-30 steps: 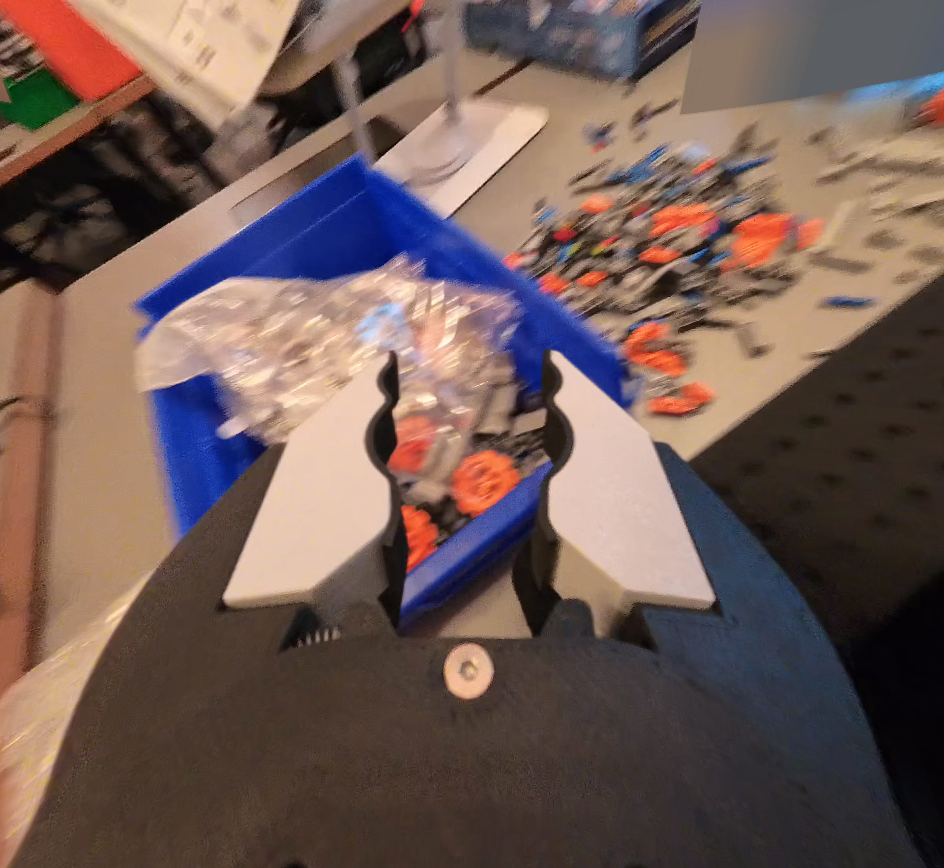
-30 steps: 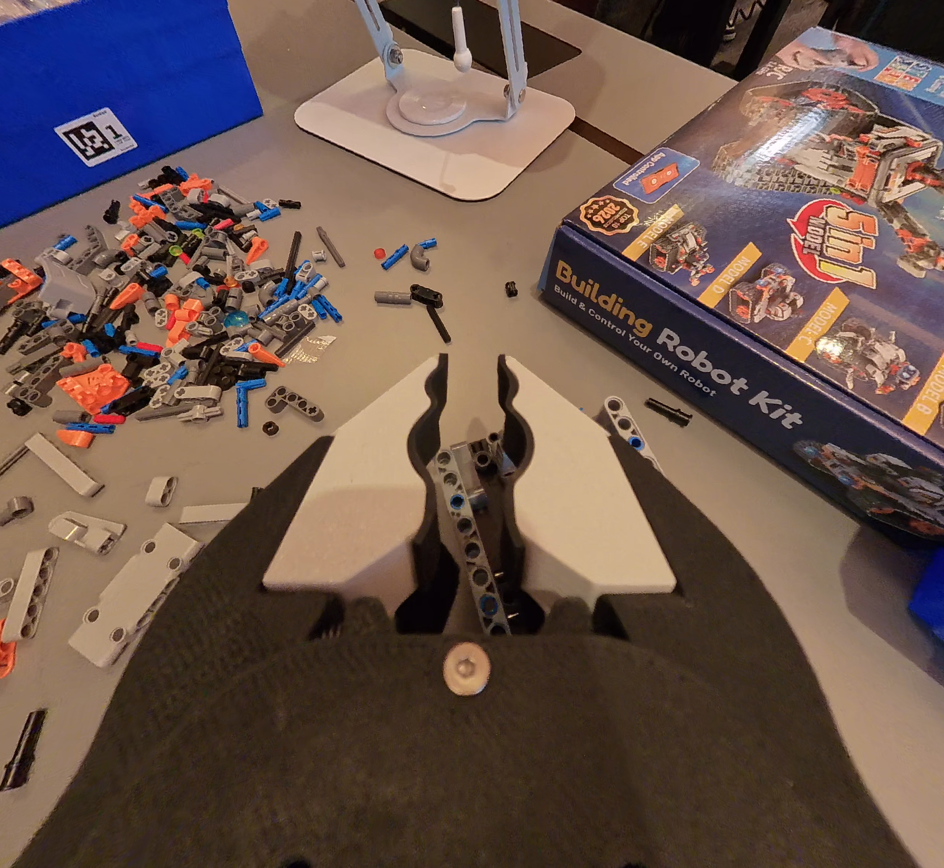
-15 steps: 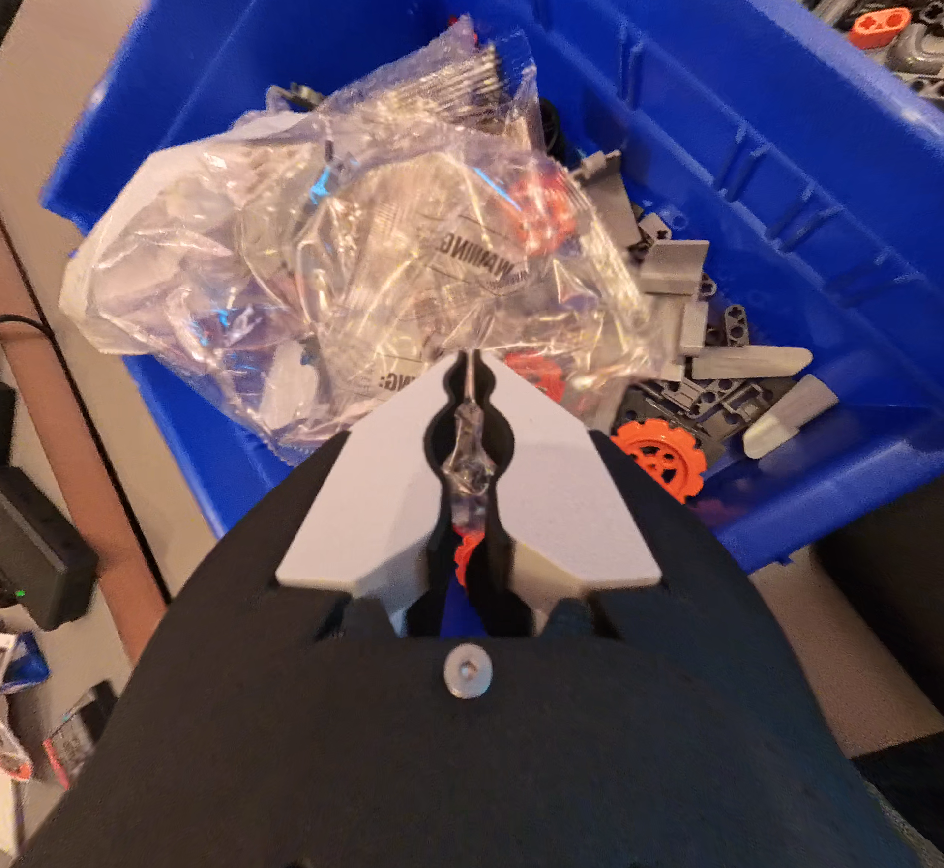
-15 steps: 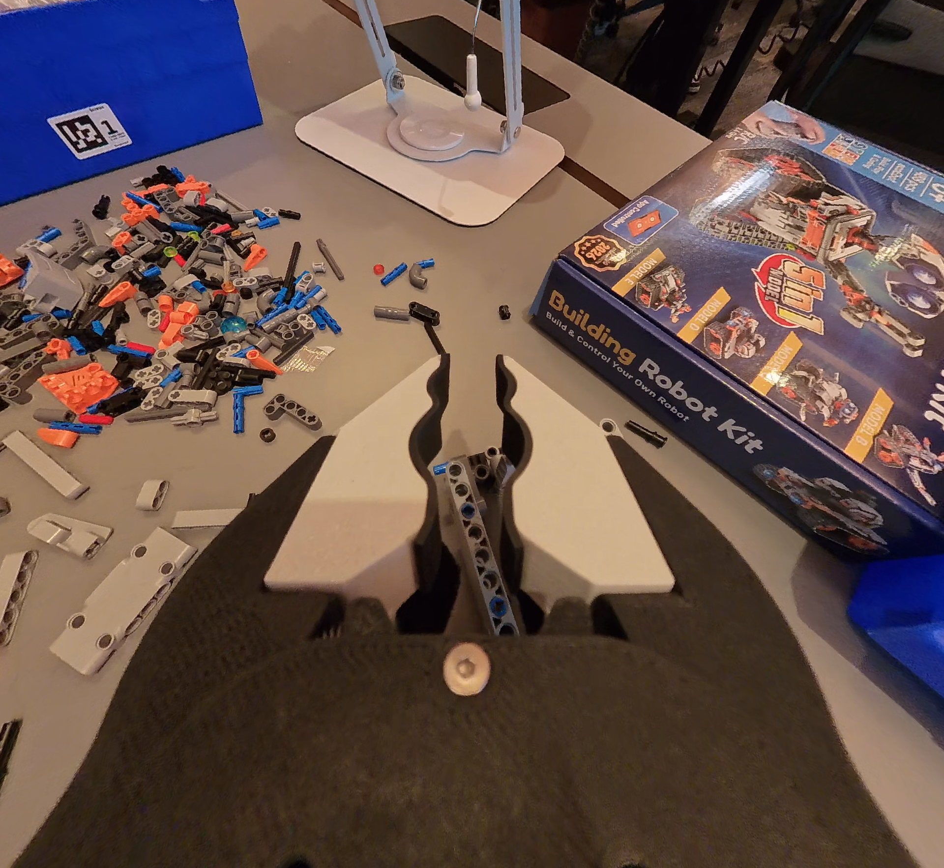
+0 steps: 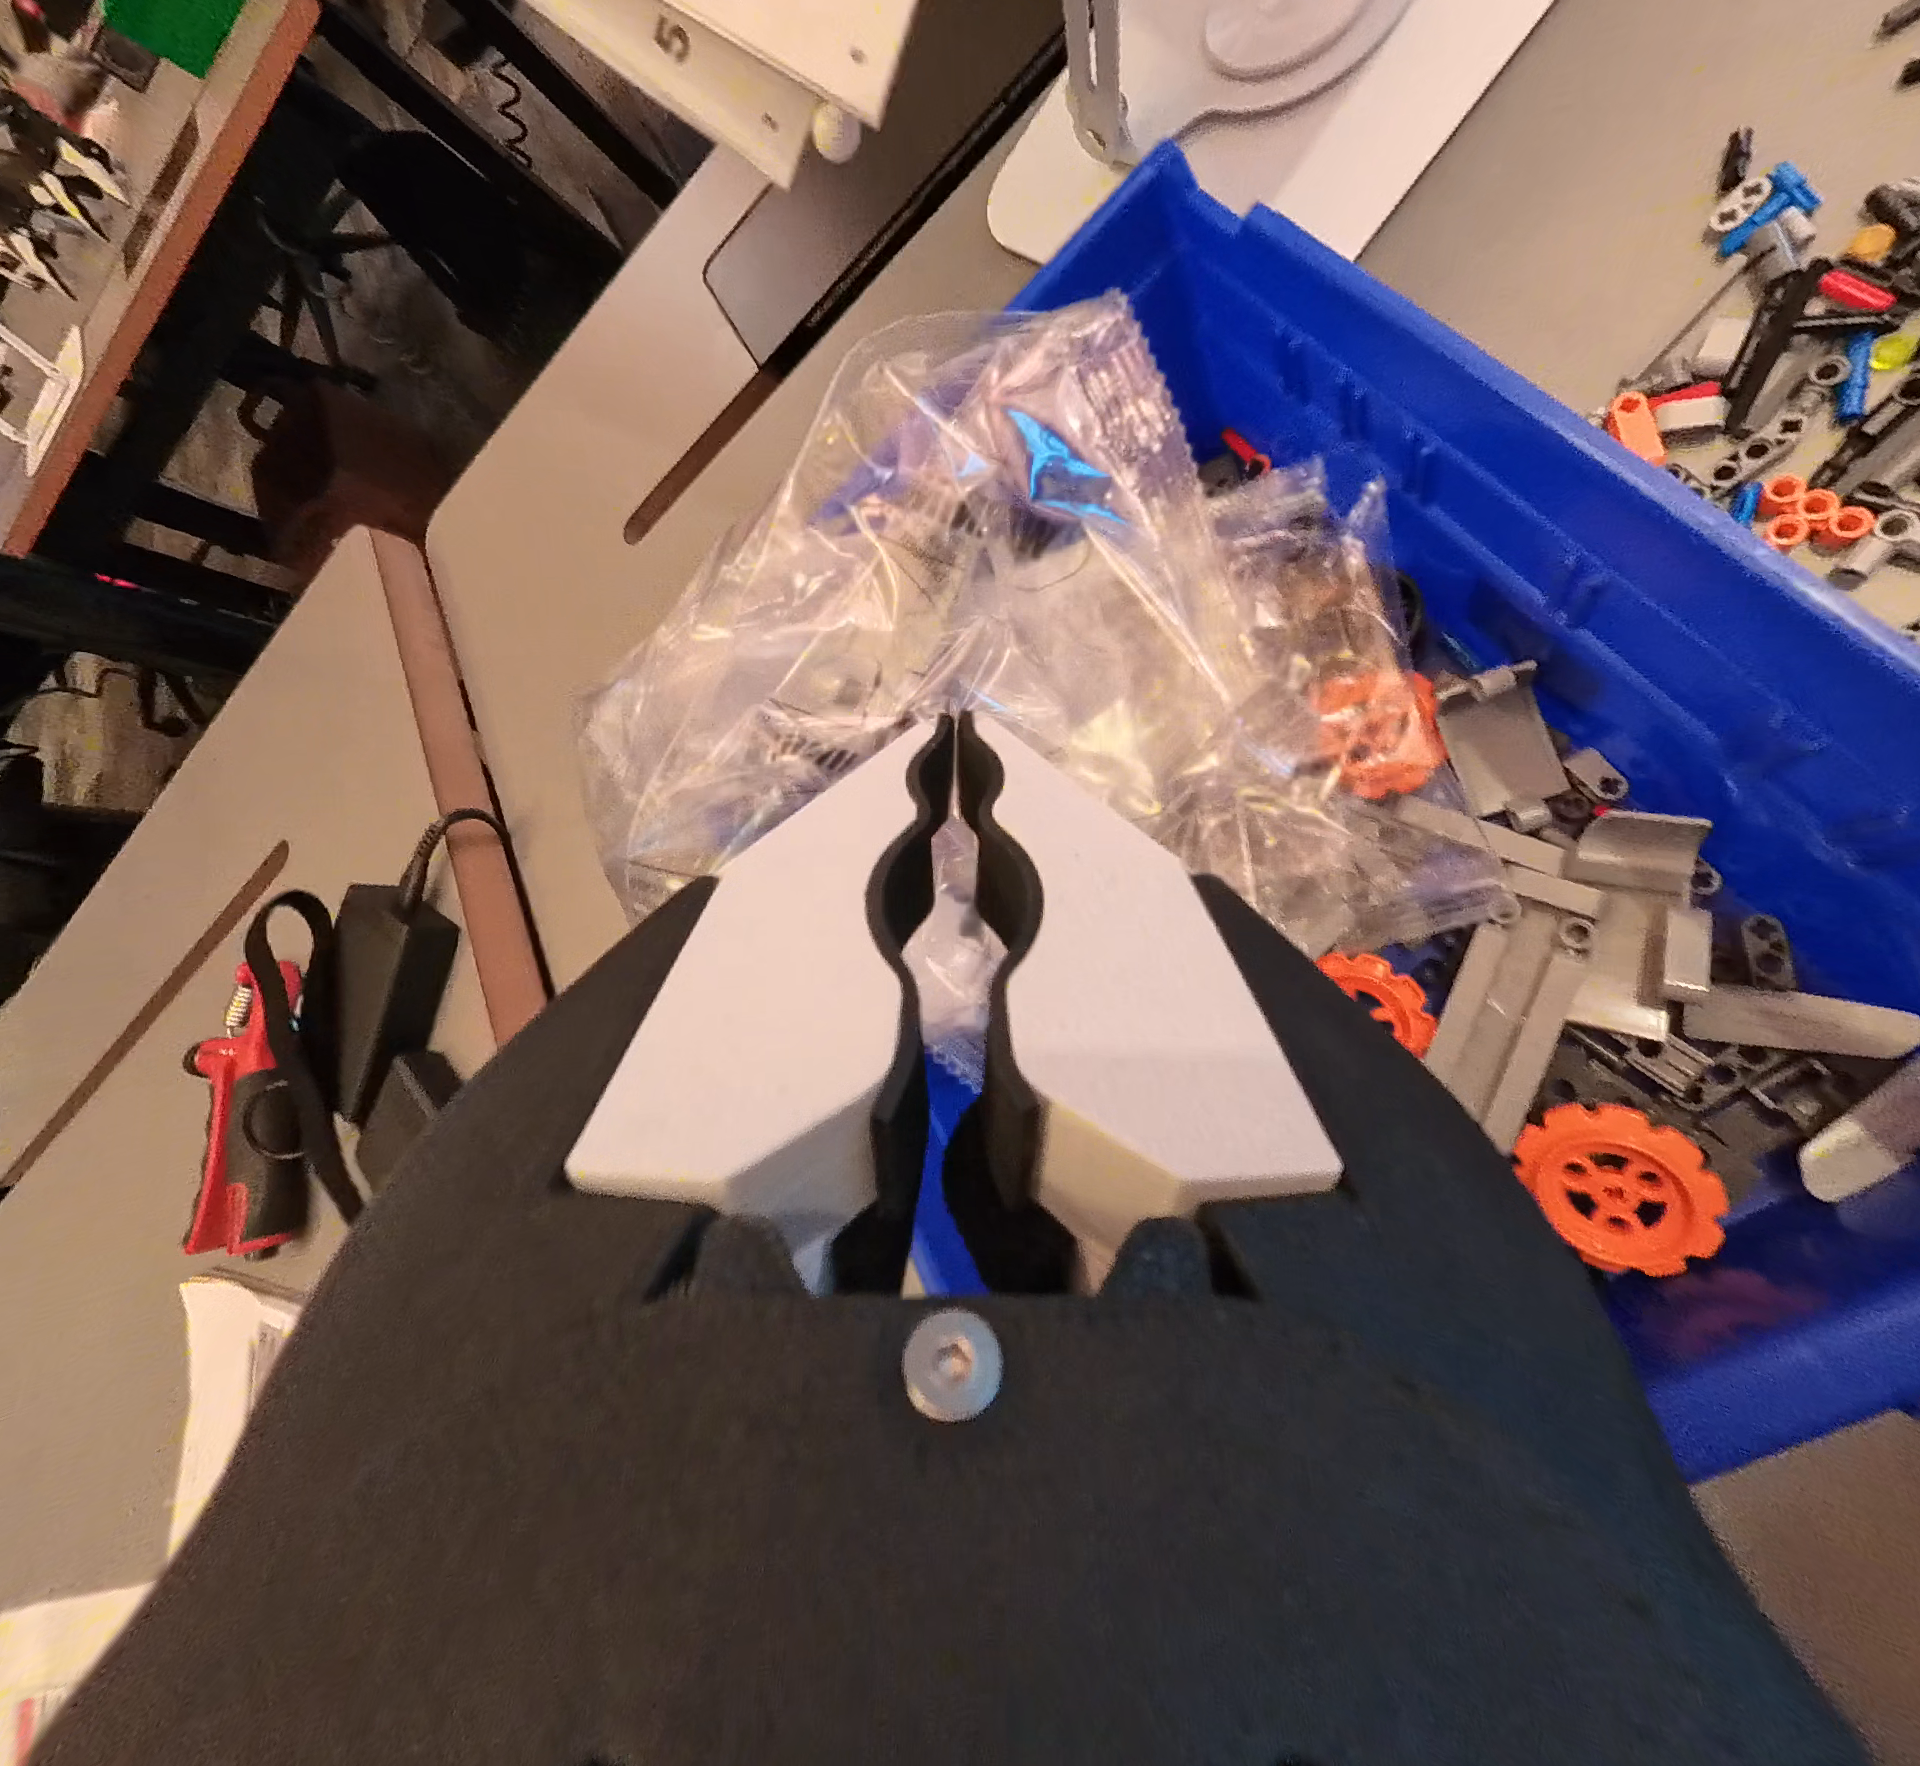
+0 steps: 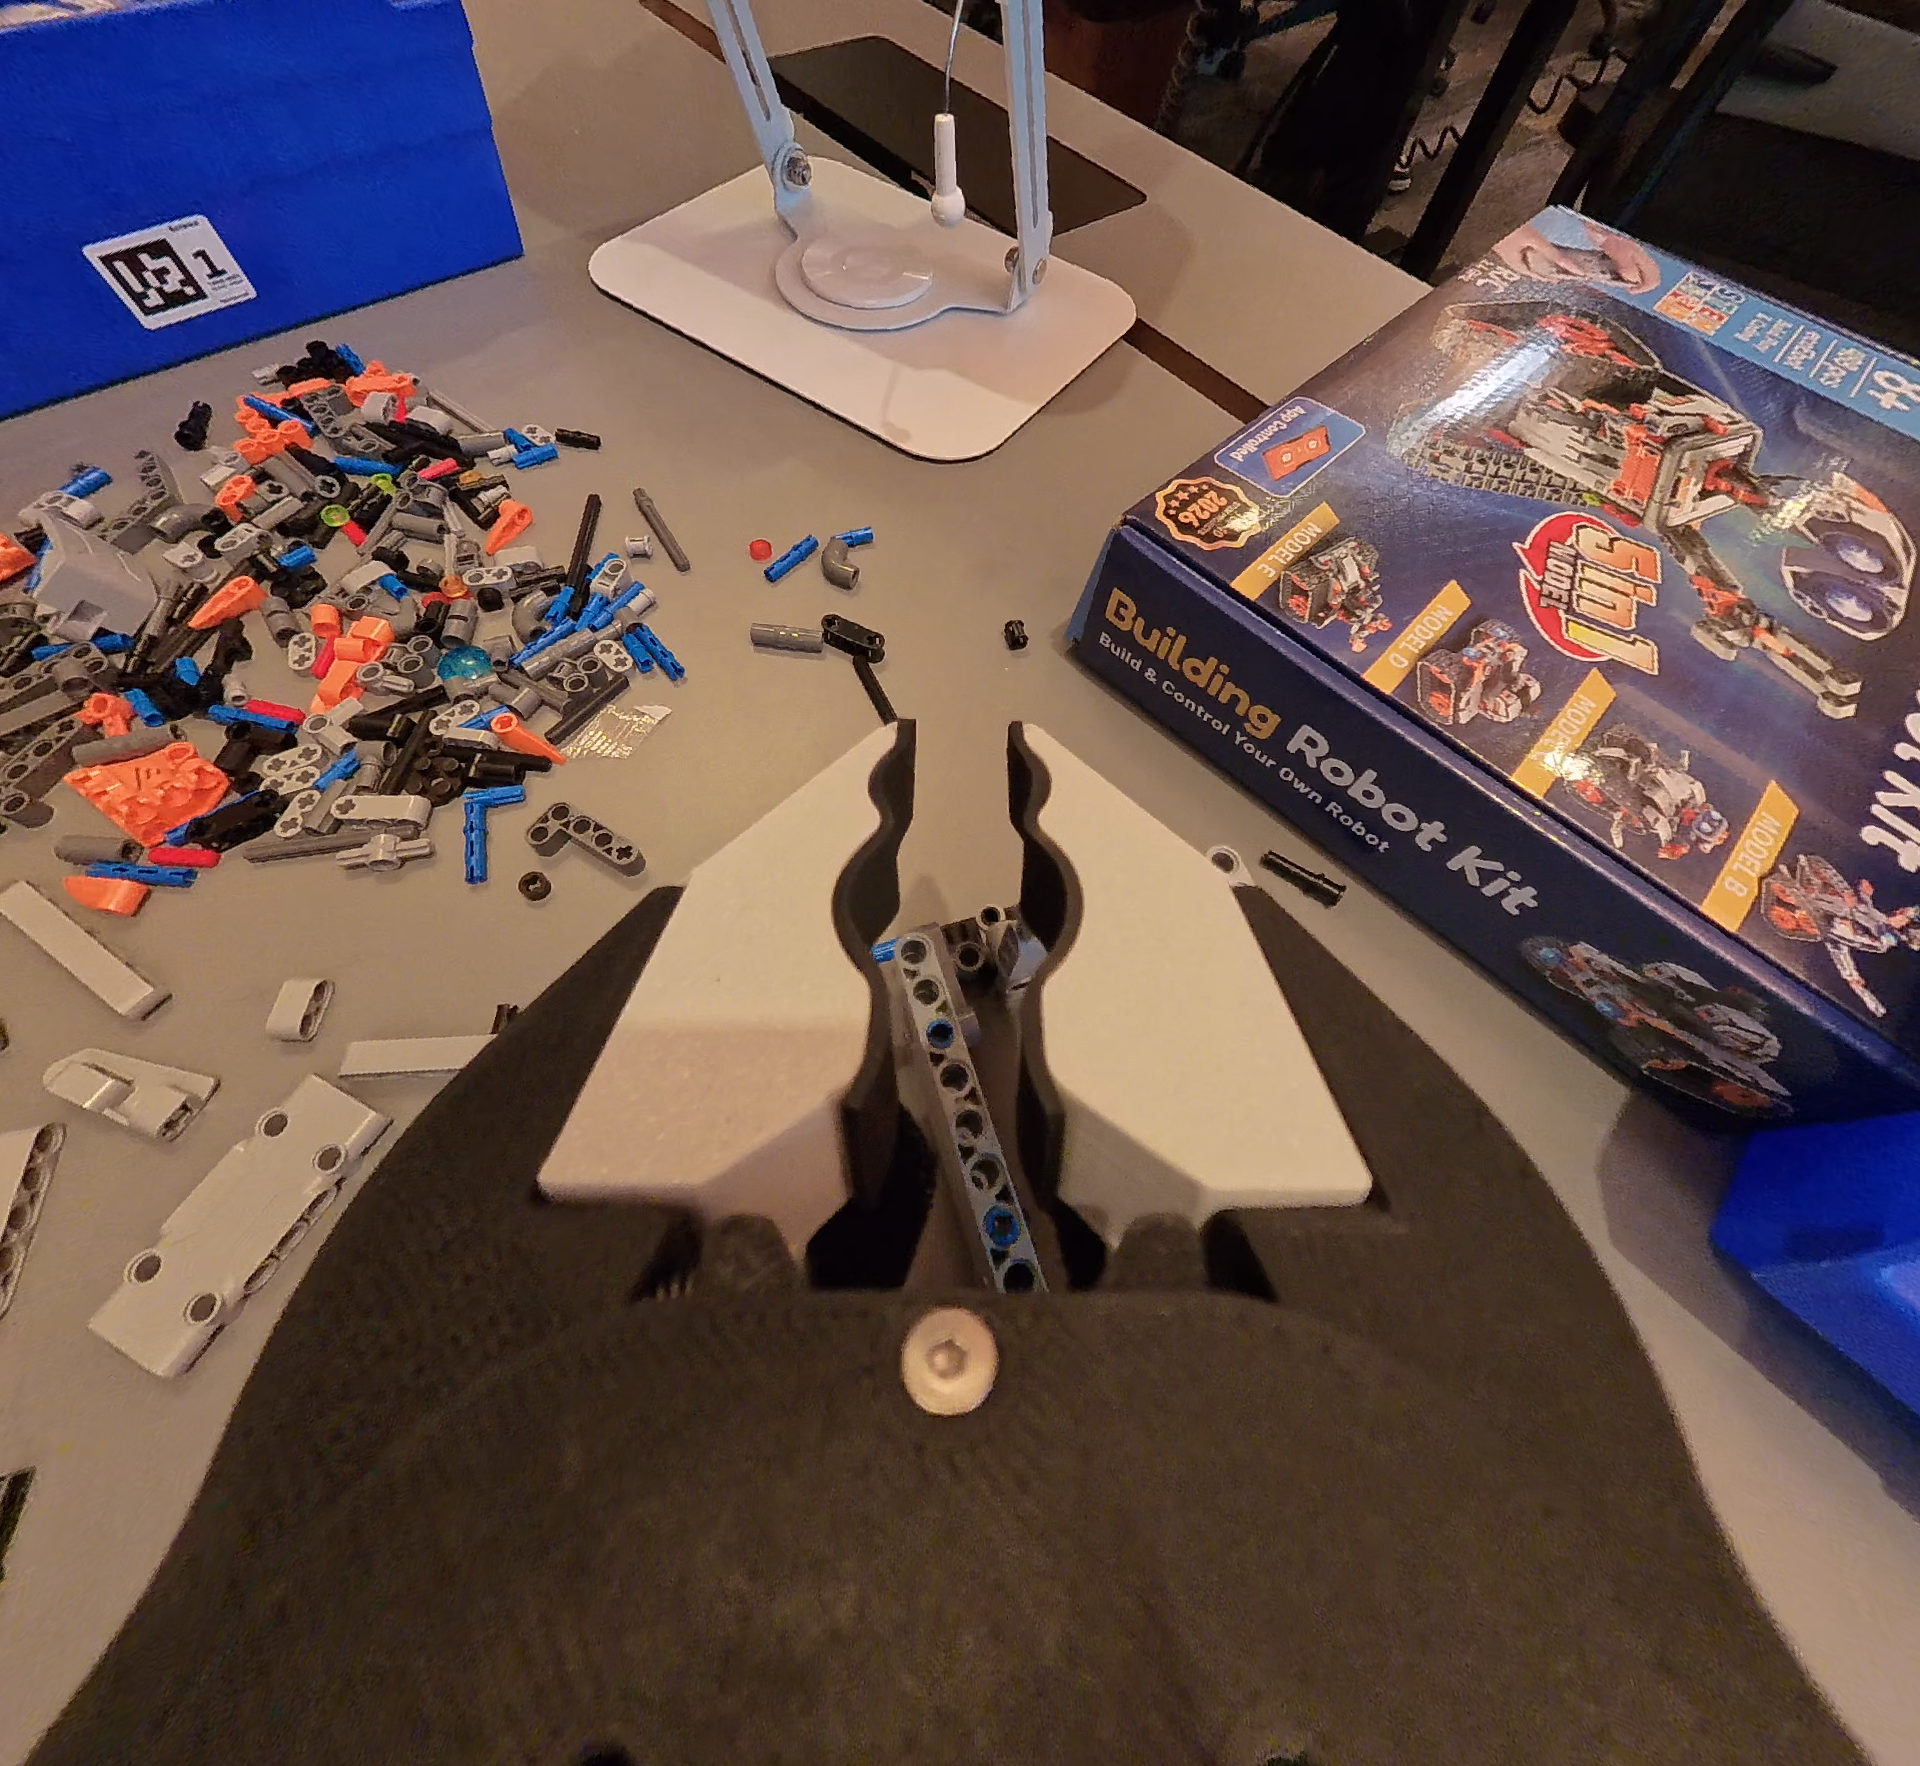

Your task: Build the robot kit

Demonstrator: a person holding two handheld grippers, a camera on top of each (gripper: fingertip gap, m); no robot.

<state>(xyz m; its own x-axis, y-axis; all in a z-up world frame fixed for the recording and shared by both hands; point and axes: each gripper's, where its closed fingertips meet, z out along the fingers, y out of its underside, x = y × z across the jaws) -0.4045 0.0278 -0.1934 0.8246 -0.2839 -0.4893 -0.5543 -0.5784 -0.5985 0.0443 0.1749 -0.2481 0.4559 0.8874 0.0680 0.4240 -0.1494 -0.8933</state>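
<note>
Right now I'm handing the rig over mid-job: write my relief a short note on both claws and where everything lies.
Left claw: shut on the clear plastic bag, which hangs partly over the blue bin rim.
Right claw: shut on a grey holed beam above the table, tips slightly apart.
Loose parts pile lies left of it, kit box right.
Grey pieces and orange wheels sit in the bin.
Neither load is set down yet.

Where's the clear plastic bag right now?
In the left wrist view, the clear plastic bag is pinched in the left gripper, hanging over the left end of the blue bin, beside grey and orange parts.
</note>
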